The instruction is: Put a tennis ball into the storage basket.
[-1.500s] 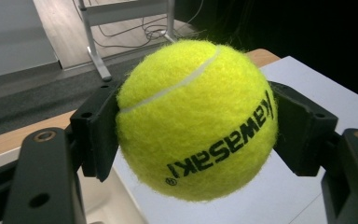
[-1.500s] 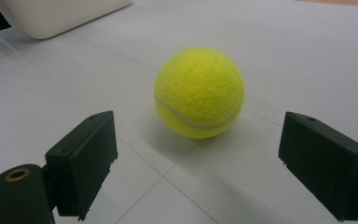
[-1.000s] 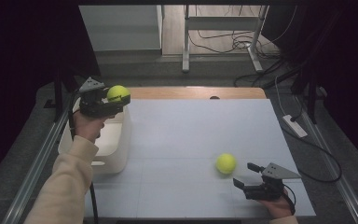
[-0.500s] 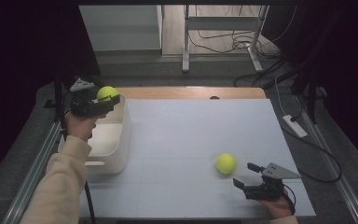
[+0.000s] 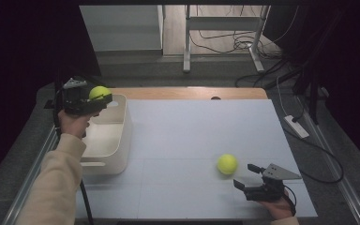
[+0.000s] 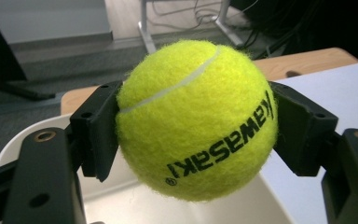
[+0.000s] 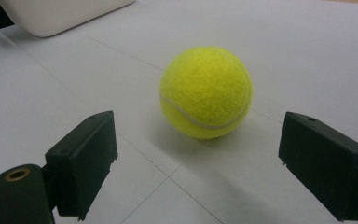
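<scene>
High view: right tongs stay open beside the loose tennis ball, well right of the white bin; left tongs, clamping a second tennis ball, have shifted left over the bin's far corner.

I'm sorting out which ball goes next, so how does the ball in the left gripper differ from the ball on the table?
The held ball is clamped between the left gripper jaws, up in the air over the white bin; the table ball lies free on the white mat. The right gripper sits open just short of the table ball, not touching it. The held ball shows black lettering; none shows on the table ball. Both are yellow-green tennis balls.
</scene>
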